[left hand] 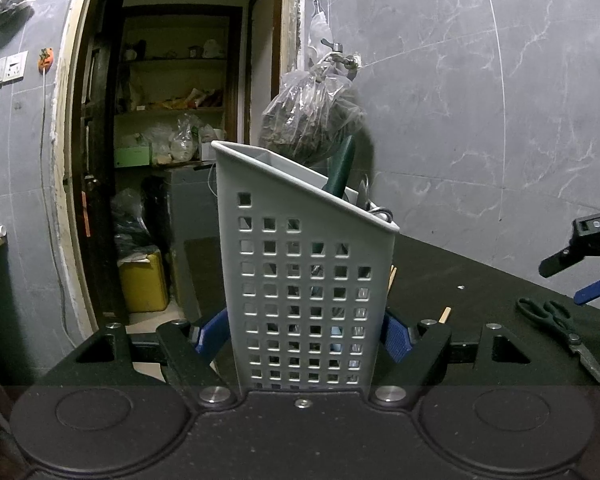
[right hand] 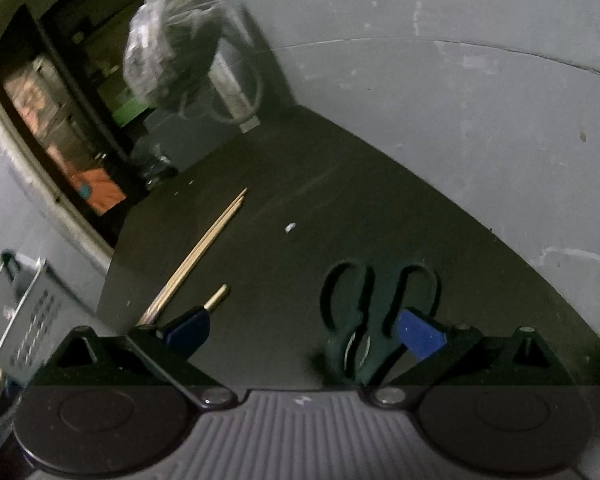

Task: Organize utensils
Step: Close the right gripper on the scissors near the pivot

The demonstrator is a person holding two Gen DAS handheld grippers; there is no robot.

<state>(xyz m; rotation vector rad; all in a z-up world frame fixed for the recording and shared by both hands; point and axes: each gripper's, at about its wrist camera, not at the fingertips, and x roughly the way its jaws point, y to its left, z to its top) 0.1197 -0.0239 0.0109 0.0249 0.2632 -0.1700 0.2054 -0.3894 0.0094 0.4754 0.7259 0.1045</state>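
Scissors (right hand: 374,320) blades hidden behind right tongs (right hand: 304,334)

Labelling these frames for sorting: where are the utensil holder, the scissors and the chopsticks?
utensil holder (left hand: 300,280): left wrist view, perforated front wall.
scissors (right hand: 342,292): right wrist view, left handle loop.
chopsticks (right hand: 208,246): right wrist view, mid-shaft.

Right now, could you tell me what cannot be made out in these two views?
- Left wrist view: the utensil holder hides most of its contents; only the green handle and metal tips show.
- Left wrist view: the right gripper is cut off by the edge.
- Right wrist view: the scissors blades are hidden below the camera mount.
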